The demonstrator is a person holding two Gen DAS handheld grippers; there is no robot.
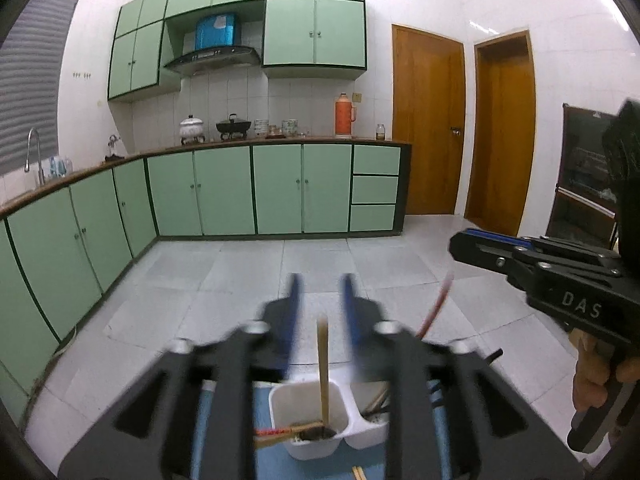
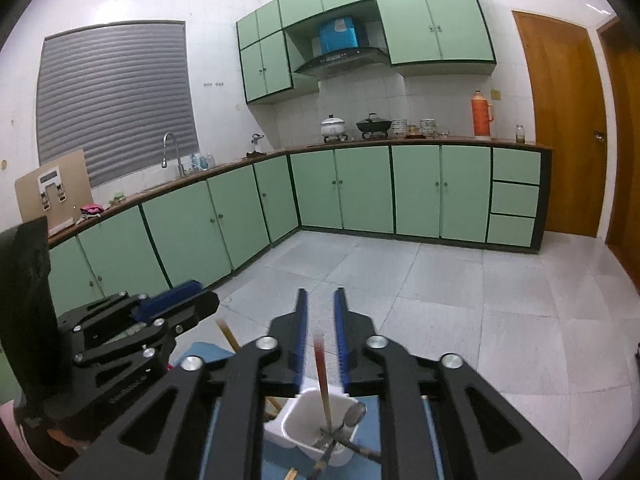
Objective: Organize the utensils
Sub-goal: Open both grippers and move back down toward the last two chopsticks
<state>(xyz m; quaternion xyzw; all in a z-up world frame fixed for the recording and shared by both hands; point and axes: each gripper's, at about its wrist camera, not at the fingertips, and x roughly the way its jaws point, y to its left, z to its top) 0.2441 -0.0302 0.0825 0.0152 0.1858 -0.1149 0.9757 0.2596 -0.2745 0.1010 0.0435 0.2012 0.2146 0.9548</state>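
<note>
Left wrist view shows the left gripper (image 1: 320,300) parted around a chopstick (image 1: 322,364) standing in the white holder (image 1: 280,404), apparently just dropped in; the right gripper (image 2: 320,316) likewise stands parted about its red-tipped chopstick (image 2: 322,376).

Chopsticks (image 1: 322,368) upright in white holder (image 1: 308,446)

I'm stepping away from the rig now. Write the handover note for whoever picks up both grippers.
Left gripper: open, fingers either side of a light wooden chopstick that stands in one compartment of the white utensil holder; the pads are not touching it.
Right gripper: open, straddling a red-topped chopstick that stands in the other compartment beside a metal spoon.
Done: both chopsticks appear to be in the holder.
Left: loose chopstick ends lie on the blue mat in front of the holder; probably fetch those next.
</note>
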